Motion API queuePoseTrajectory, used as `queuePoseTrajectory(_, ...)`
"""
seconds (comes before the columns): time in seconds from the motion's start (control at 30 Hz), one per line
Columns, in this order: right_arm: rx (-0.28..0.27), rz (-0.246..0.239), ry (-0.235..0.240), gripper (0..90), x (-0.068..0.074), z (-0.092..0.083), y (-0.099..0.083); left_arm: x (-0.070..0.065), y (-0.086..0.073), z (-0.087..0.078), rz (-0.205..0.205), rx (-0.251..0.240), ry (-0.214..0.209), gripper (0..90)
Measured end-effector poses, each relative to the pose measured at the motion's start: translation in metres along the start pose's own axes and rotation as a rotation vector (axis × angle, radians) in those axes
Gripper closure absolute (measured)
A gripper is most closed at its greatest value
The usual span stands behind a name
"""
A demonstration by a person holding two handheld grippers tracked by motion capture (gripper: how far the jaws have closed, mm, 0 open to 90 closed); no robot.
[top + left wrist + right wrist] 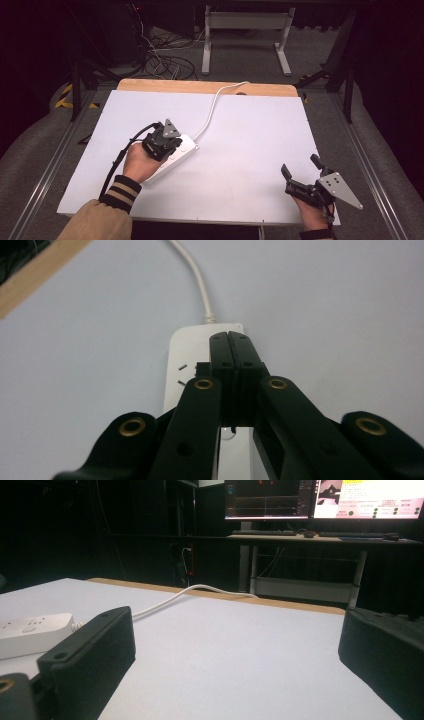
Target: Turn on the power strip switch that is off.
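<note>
Hovering over the power strip (172, 154), the left tongs (165, 137) have their jaws fully closed, pad against pad, with nothing between them. In the left gripper view the left tongs (234, 347) point along the strip (187, 357), their tips above its cable end, where the white cable (197, 282) enters the housing. Whether the tips touch the housing cannot be told. A socket opening lies just left of the tips; a round button shows beneath the jaws, nearer the hand.

The right tongs (300, 172) rest at the near right of the worktop (250, 145), well apart from the strip, with the jaws wide open and empty. In the right gripper view, the strip (30, 630) lies beyond the left jaw, and the cable (200, 590) runs from it toward the far wooden edge.

Step in hand, as a judgement: the left tongs are being positioned over the strip, either to press a control with closed tips or to steady the housing. No grip is established.

Next move, as a judgement:
- If pressing is intended, bring the closed tips back over the button and lower them squarely.
- If lifting or moving is intended, open the jaws wider than the housing, lower them astride it, then close.
- Keep the tips clear of the socket openings and the cable.
- The right tongs are free to brace the far end if the strip slides.
</note>
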State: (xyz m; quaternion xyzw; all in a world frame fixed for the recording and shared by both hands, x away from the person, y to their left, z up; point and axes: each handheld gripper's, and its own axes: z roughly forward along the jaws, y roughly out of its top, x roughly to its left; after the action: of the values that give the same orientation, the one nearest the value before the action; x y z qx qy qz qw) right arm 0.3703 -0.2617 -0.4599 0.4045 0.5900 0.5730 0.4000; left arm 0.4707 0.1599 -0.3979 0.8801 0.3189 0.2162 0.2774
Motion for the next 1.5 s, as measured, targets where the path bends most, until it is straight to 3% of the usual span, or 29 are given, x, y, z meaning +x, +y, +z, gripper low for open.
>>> queuePoseTrajectory(0.03,-0.002,-0.005,0.001,2.1,0.0,0.0,0.0,0.0,0.0,0.0,0.0,0.0,0.0,90.0)
queuePoseTrajectory(0.27,0.003,0.003,0.007,2.3,0.0,-0.001,0.0,0.003,0.003,0.039,-0.027,0.124,-0.007,90.0)
queuePoseTrajectory(0.5,0.005,0.003,0.002,2.4,0.0,-0.004,0.0,0.004,0.003,0.046,-0.036,0.165,-0.024,90.0)
queuePoseTrajectory(0.77,0.011,0.004,-0.003,2.4,0.0,-0.004,-0.001,0.002,-0.001,0.052,-0.05,0.152,-0.041,90.0)
queuePoseTrajectory(0.97,0.006,0.0,0.0,2.4,0.0,-0.004,-0.001,0.002,-0.003,0.053,-0.079,0.134,-0.048,90.0)
queuePoseTrajectory(1.1,0.002,0.005,-0.003,2.4,0.001,-0.006,0.001,0.004,-0.008,0.053,-0.121,0.109,-0.059,90.0)
queuePoseTrajectory(1.5,-0.013,0.004,-0.01,2.4,0.001,-0.008,0.003,0.005,-0.011,0.053,-0.15,0.116,-0.073,90.0)
